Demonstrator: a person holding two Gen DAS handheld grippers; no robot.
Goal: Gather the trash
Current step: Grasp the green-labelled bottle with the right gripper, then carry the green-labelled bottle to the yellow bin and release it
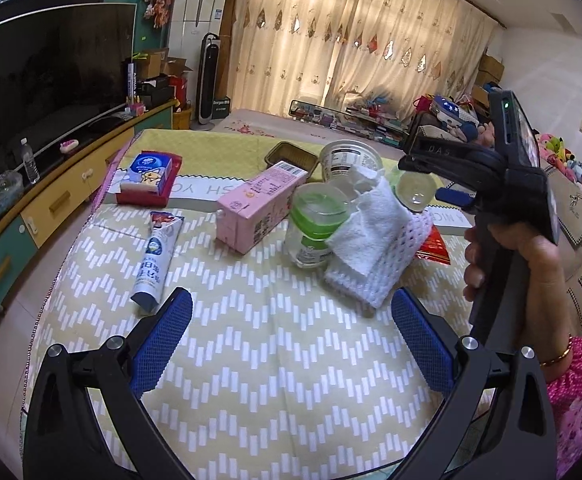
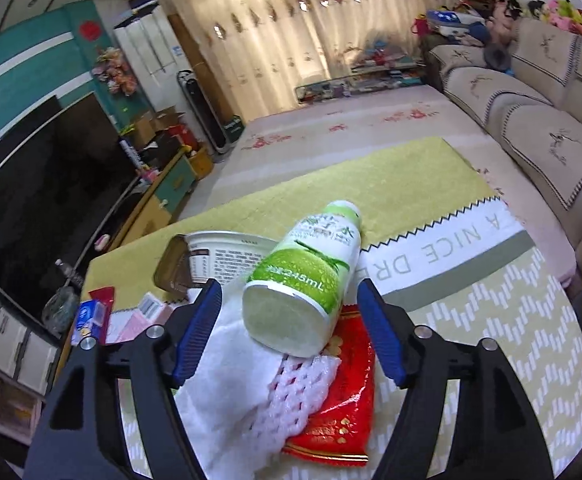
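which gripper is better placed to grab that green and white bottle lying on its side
Right. The right gripper is open with the green and white bottle directly between its fingers. The left gripper is open over bare tablecloth, short of the pile.

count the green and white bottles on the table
2. One bottle lies on its side between the open right jaws, atop the white cloth. The other bottle stands beside the pink carton. More could be hidden behind the clutter.
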